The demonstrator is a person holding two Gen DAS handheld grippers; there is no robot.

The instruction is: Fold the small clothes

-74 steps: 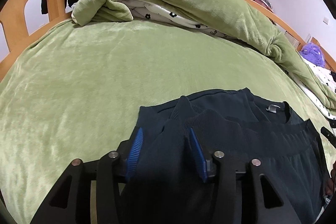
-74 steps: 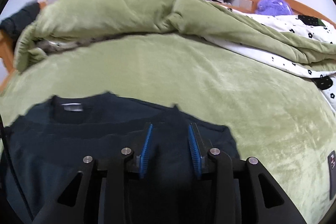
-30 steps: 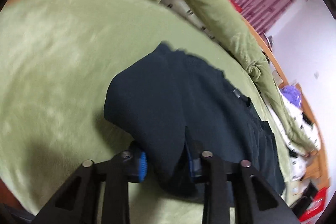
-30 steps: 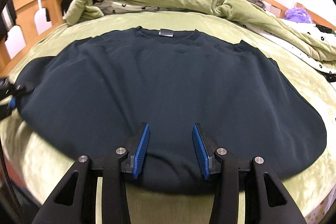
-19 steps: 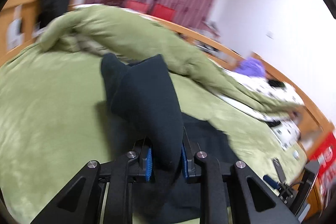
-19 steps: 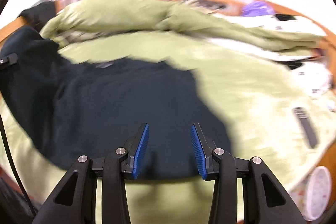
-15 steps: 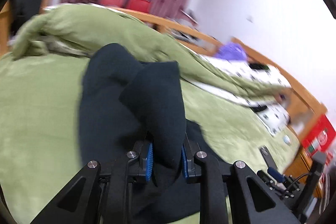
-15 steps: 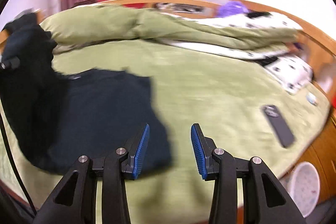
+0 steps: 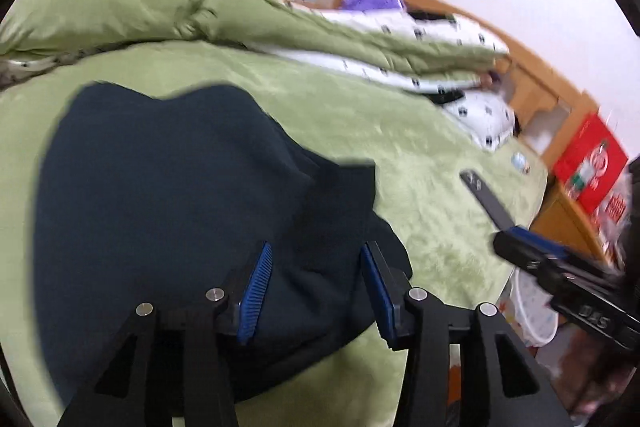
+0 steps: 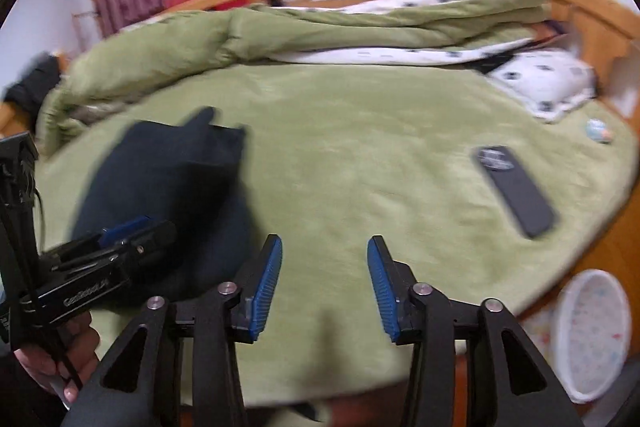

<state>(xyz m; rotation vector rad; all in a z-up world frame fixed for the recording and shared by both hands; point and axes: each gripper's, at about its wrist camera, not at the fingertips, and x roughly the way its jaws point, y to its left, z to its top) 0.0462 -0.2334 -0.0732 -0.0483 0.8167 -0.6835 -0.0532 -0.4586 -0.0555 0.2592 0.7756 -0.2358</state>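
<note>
A dark navy sweater [image 9: 168, 195] lies folded over on the green bed cover [image 9: 400, 139]; it also shows in the right wrist view [image 10: 168, 183]. My left gripper [image 9: 316, 291] is open just above the sweater's near edge, holding nothing. My right gripper [image 10: 324, 283] is open and empty over bare green cover to the right of the sweater. The left gripper's body [image 10: 100, 259] shows at the left of the right wrist view, and the right gripper's body [image 9: 560, 267] at the right of the left wrist view.
A dark phone [image 10: 516, 191] lies on the cover at the right, with a small round object [image 10: 598, 131] beyond it. A rolled green duvet [image 10: 280, 31] and white patterned pillow [image 10: 548, 83] lie at the back. A wooden bed frame [image 9: 536, 67], red box [image 9: 588, 163] and white basket [image 10: 588, 331] stand to the right.
My left gripper carried the sleeve side of the sweater over to the right, laid it on the body and opened. My right gripper moved right, off the sweater, still open.
</note>
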